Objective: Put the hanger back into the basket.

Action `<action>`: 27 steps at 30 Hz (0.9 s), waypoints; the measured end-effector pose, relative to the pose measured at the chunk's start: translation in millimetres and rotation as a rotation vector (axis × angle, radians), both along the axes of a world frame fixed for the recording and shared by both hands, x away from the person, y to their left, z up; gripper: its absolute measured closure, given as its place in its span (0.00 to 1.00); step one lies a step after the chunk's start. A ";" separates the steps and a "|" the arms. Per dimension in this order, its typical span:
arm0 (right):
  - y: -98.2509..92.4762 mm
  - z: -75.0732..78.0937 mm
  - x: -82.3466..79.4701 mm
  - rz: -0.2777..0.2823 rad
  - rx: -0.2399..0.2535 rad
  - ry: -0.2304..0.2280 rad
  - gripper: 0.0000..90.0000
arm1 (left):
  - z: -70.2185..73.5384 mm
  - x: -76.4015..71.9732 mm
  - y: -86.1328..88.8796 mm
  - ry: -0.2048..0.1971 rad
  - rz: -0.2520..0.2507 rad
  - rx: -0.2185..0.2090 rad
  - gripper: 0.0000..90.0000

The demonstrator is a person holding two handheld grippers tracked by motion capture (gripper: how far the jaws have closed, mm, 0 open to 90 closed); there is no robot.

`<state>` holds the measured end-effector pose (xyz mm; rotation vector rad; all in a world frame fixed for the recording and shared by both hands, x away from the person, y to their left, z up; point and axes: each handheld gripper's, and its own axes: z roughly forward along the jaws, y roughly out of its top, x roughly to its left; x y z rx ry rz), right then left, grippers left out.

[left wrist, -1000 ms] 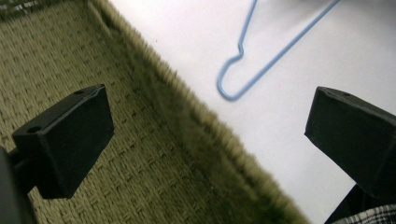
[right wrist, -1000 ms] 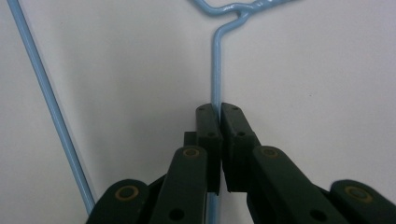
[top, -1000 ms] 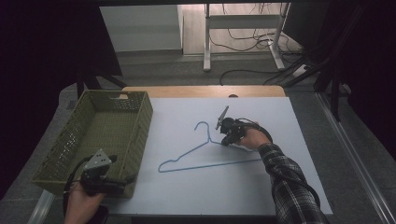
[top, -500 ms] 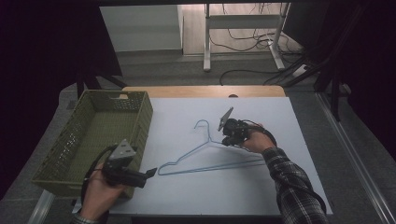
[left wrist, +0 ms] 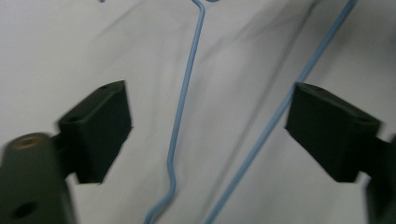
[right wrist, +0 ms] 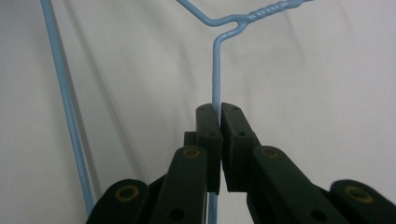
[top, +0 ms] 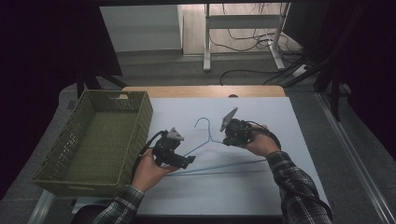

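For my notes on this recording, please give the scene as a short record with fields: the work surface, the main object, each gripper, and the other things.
surface: white table
main object: blue wire hanger, lying on the table
right gripper: shut on one sloping wire of the hanger, below the twisted neck
left gripper: jaws just closing, not yet touching; two hanger wires between them
other: green basket at the table's left, nothing seen inside

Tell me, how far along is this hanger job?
Done: the right tongs are clamped on one arm of the blue wire hanger. In hand: the left tongs, just been closing, straddle its wires without pinching. Left: probably gripping and lifting it, perhaps toward the green basket.
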<state>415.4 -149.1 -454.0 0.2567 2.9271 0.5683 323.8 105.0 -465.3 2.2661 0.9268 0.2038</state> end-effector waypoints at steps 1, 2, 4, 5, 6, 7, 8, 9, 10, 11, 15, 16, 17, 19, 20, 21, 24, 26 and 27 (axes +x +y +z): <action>-0.3 0.4 -0.8 0.000 0.002 -0.001 0.97 | -3.3 4.7 -3.4 0.000 -0.009 -0.003 0.24; -0.3 0.4 -0.8 0.000 0.002 -0.001 0.97 | -6.6 9.9 -6.4 0.005 -0.018 0.005 0.24; -0.9 1.4 -3.2 -0.003 0.007 -0.007 0.97 | -18.6 25.4 -16.0 0.039 -0.041 0.023 0.40; -0.9 1.4 -3.2 -0.003 0.007 -0.007 0.97 | -18.6 25.4 -16.0 0.039 -0.041 0.023 0.46; -0.4 1.5 -4.4 -0.002 0.011 -0.007 0.96 | -23.2 30.3 -18.9 0.057 -0.049 0.031 0.50; -0.4 1.5 -4.4 -0.002 0.011 -0.007 0.96 | -27.5 34.7 -22.0 0.067 -0.048 0.045 0.50; 0.7 1.6 -5.9 0.000 0.006 -0.014 0.96 | -34.6 41.8 -26.0 0.082 -0.045 0.059 0.55; 1.3 1.9 -6.3 0.002 0.007 -0.012 0.96 | -37.2 44.1 -27.5 0.087 -0.041 0.067 0.59; 1.9 2.2 -6.5 0.006 0.008 -0.011 0.96 | -39.3 46.4 -27.9 0.089 -0.039 0.071 0.61; 2.6 2.5 -7.0 0.005 0.007 -0.013 0.96 | -41.0 48.3 -27.5 0.097 -0.037 0.067 0.66; 4.0 3.3 -7.9 0.009 0.010 -0.019 0.96 | -44.5 51.4 -25.0 0.118 -0.051 0.031 0.87; 4.7 3.3 -8.2 0.006 0.014 -0.023 0.96 | -44.6 50.7 -24.5 0.118 -0.068 0.025 0.90; 4.7 3.3 -8.2 0.006 0.014 -0.023 0.96 | -44.6 50.7 -24.5 0.118 -0.068 0.025 0.92; 5.1 3.0 -8.9 0.002 0.009 -0.032 0.96 | -44.3 47.7 -25.9 0.103 -0.110 0.028 0.93; 4.8 2.8 -9.6 -0.019 0.003 -0.037 0.96 | -43.2 44.2 -27.2 0.087 -0.128 0.024 0.95; 3.9 3.4 -9.2 -0.028 0.004 -0.022 0.95 | -43.2 44.2 -27.2 0.087 -0.128 0.024 0.95; -2.3 10.5 -8.9 -0.072 0.042 0.018 0.88 | -38.2 38.9 -26.0 0.073 -0.155 -0.008 0.96; -6.8 18.2 -9.7 -0.097 0.060 0.029 0.82 | -35.5 37.9 -24.0 0.069 -0.161 -0.020 0.96; -6.8 18.2 -9.7 -0.097 0.060 0.029 0.82 | -35.5 37.9 -24.0 0.069 -0.161 -0.020 0.96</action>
